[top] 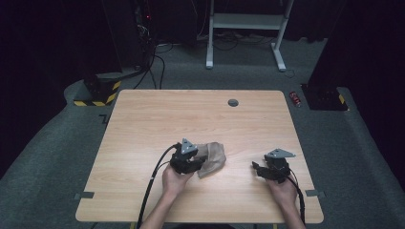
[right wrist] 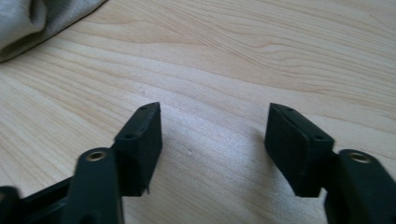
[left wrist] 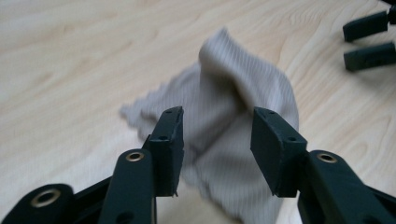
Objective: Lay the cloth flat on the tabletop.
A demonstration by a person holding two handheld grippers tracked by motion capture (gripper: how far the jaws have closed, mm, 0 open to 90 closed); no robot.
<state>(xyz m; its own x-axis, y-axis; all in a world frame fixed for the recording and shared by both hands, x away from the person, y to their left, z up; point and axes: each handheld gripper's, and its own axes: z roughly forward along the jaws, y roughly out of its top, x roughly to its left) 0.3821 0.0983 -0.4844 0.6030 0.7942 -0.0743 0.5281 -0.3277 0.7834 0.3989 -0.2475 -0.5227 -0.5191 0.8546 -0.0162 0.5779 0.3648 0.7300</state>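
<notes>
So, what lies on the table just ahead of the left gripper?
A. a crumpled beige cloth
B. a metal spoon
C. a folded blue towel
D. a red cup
A: the left gripper view shows a ribbed, rumpled beige cloth lying on the wooden table, ahead of the left gripper, whose jaws stand apart without pressing on it.

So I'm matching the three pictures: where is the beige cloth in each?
High view: beige cloth at centre, beside the left tool.
Left gripper view: centre, beyond the open jaws.
Right gripper view: top-left corner.
Shared landmark: the wooden table.
</notes>
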